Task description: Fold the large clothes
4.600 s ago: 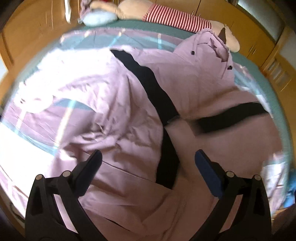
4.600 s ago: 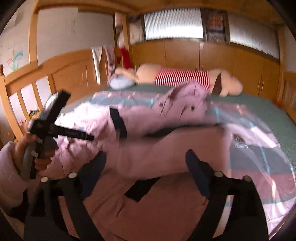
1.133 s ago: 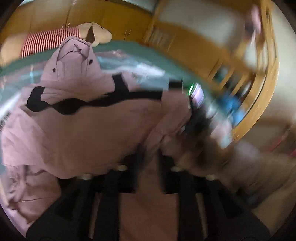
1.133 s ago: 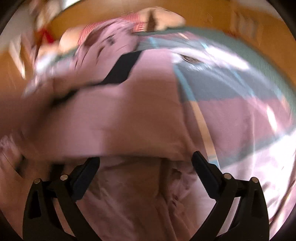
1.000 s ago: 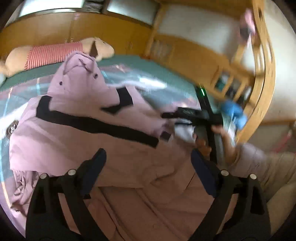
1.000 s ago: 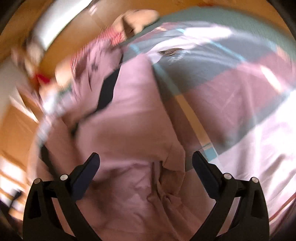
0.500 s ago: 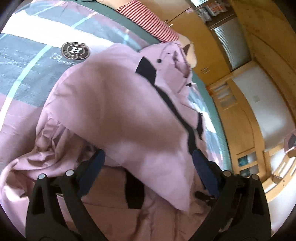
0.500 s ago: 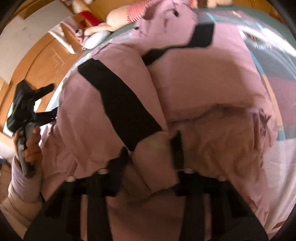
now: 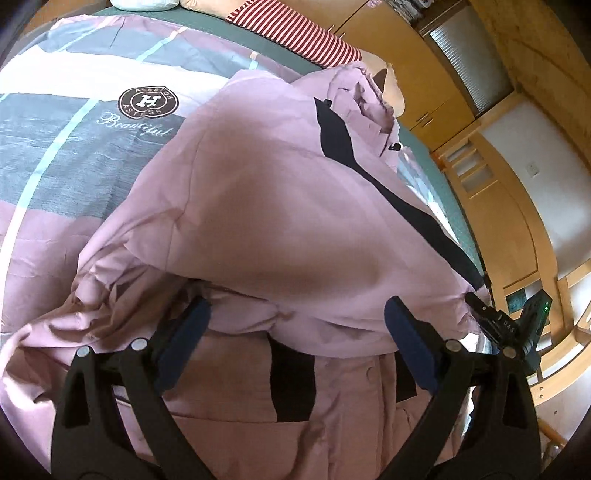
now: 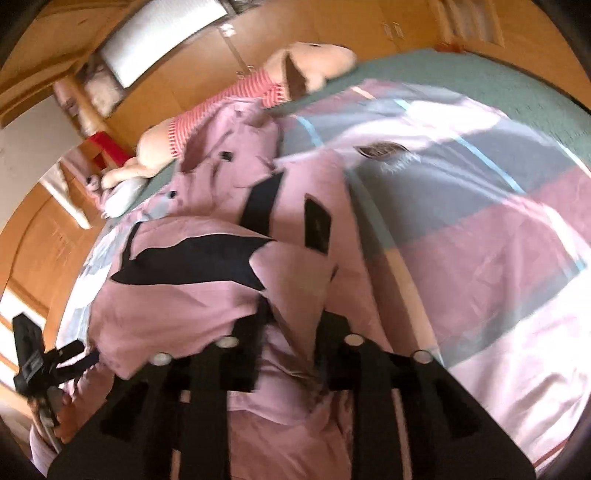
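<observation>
Pink jacket (image 9: 280,221) (black-striped) lies bunched on the plaid bedspread (image 9: 66,155): my right gripper (image 10: 291,328), nearly closed, seems to pinch a fold in a blurred view, while my left gripper (image 9: 295,321) hovers spread above it.

- A patchwork bedcover (image 9: 74,147) in grey, white and mauve blocks with thin pale-blue stripes is lying spread over the bed
- A round brown badge (image 9: 148,100) with an "H" is showing on the cover, with the script word "Beautiful" just below it
- A green sheet (image 10: 498,79) is showing beyond the cover's far edge
- A plush toy (image 10: 295,79) in a red-and-white striped top is lying along the head of the bed
- Wooden cupboards (image 9: 417,62) are standing behind the bed
- A pale pillow (image 9: 146,3) is sitting beside the toy
</observation>
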`<state>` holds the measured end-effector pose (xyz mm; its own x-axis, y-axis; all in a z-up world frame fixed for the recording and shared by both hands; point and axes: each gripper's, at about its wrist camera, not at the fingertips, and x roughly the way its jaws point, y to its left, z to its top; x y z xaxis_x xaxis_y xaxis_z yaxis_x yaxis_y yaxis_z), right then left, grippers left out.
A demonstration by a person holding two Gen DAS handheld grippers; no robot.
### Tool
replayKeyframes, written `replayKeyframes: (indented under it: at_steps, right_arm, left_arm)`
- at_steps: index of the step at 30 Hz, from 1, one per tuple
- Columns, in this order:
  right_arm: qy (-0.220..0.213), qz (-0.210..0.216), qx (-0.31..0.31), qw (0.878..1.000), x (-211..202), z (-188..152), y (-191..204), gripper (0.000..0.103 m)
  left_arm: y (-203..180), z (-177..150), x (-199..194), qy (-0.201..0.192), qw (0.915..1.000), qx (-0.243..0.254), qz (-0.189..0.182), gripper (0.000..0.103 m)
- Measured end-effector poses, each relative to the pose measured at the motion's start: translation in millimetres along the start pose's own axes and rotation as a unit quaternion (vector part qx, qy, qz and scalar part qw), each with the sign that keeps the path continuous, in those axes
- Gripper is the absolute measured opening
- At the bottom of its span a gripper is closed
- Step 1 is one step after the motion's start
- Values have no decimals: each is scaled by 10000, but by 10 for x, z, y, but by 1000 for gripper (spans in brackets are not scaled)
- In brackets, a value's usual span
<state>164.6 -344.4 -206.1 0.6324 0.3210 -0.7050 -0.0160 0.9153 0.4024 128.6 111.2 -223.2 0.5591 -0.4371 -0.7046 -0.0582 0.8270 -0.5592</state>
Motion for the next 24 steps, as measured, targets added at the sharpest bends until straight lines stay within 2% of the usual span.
replayKeyframes:
  at_steps: [1,2,5,8,9,12,14,16,17,19,20,24]
  right_arm:
    - [0,-60,103,9999,-10,0,-51,61]
    - [-17,-14,203,9998,-74,-11,-151,74]
    - [271,680,655,9952,-51,-32,-292,75]
    - [519,784,658,9934,37,-33,-238,74]
    - [537,765,593,9939,46,-50,-205,71]
    - [558,657,318,9958,49,-83,-113,33]
    - [491,800,358,9949,24,-81,-124,23]
    - [369,793,328,9956,-14,-71,-133,14]
    - [317,771,305,9960,-32,-66,-122,13]
    - [134,613,184,9979,-92,-61,-78,11]
    - [73,561,134,9983,-111,-66,-71,10]
    - [-158,342,62,9993,-182,-38,-67,7]
  left_arm:
    - [6,4,12,14,10000,2,17,97]
    - [8,3,13,29,10000,1,31,97]
    - [54,5,45,105,9999,-69,79,97]
    - [66,14,82,89,9999,-44,131,96]
    - [56,15,90,72,9998,-4,161,94]
    - [35,10,101,20,9987,121,486,72]
    - [65,21,88,-9,9983,153,568,55]
    - [117,54,43,-53,9990,38,434,47]
    - [128,68,20,-81,9991,14,409,43]
    - [107,95,-32,-166,9983,120,544,21]
    - [92,109,-48,-176,9979,176,605,17]
    - [124,114,-59,-120,9979,112,627,15]
